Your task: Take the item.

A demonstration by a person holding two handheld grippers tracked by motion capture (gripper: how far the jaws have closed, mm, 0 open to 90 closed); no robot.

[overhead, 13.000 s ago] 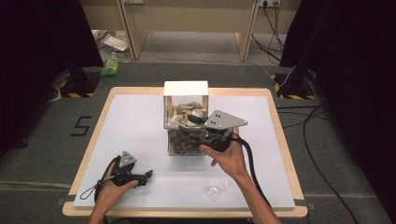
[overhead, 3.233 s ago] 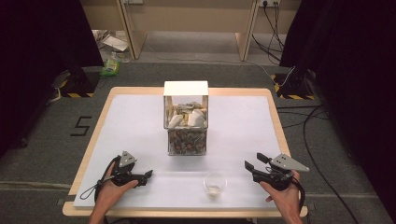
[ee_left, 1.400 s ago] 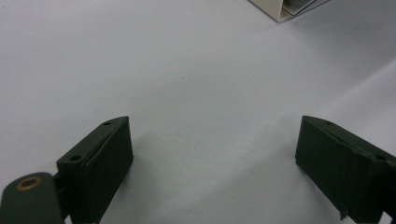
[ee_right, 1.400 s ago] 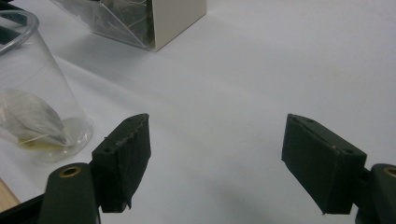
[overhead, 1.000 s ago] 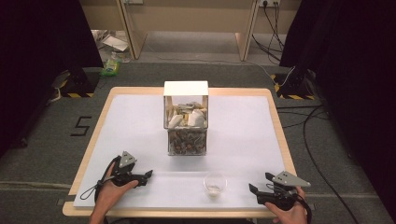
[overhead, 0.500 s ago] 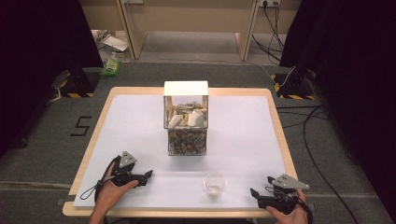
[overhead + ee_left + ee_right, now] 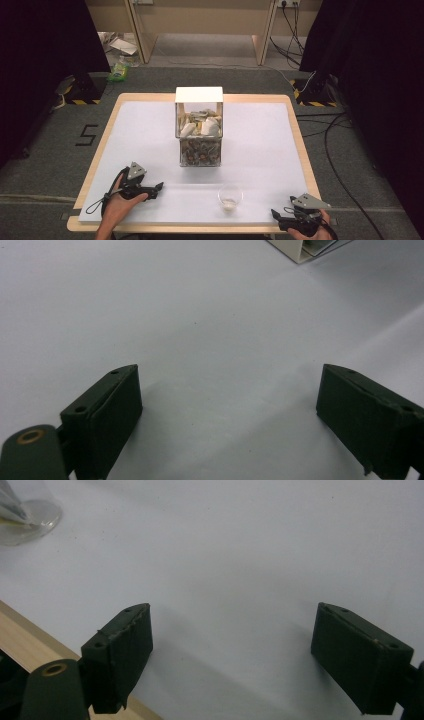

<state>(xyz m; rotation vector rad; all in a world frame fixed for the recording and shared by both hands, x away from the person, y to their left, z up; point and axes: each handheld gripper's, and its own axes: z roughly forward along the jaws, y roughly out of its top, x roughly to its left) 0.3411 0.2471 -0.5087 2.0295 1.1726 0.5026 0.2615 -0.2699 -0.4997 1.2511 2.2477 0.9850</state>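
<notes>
Cup (image 7: 230, 197), a small clear one with a bit of pale stuff in its bottom, stands upright on the white table (image 7: 150, 130), in front of the box (image 7: 199, 127) and slightly toward the right gripper's side of it, near the table's front edge. Nothing touches the cup.

Right gripper (image 7: 230, 655) has its 2 black jaws spread wide with bare white tabletop between them, grasping nothing. In the right gripper view the cup (image 7: 25, 512) sits at the upper left corner, well apart from the jaws, and a strip of the table's wooden rim runs past the lower left. From the high view this gripper (image 7: 276, 215) lies at the front right corner of the table, farther from the box than the cup is, with the person's hand (image 7: 307, 231) behind it and its grey plate on top.

Left gripper (image 7: 227, 420) also has its 2 jaws released and wide apart, only white surface between them. A corner of the box (image 7: 305, 249) shows at the top of the left gripper view, well apart from the jaws. In the high view this gripper (image 7: 159, 187) rests low over the table in front of the box and off to its left, about as far from the box as the cup is, held by the person's hand (image 7: 117, 204), its cable looping at the table's edge.

The box has a white top and clear walls, and holds 2 layers of stuff: pale pieces above, darker small pieces below.
</notes>
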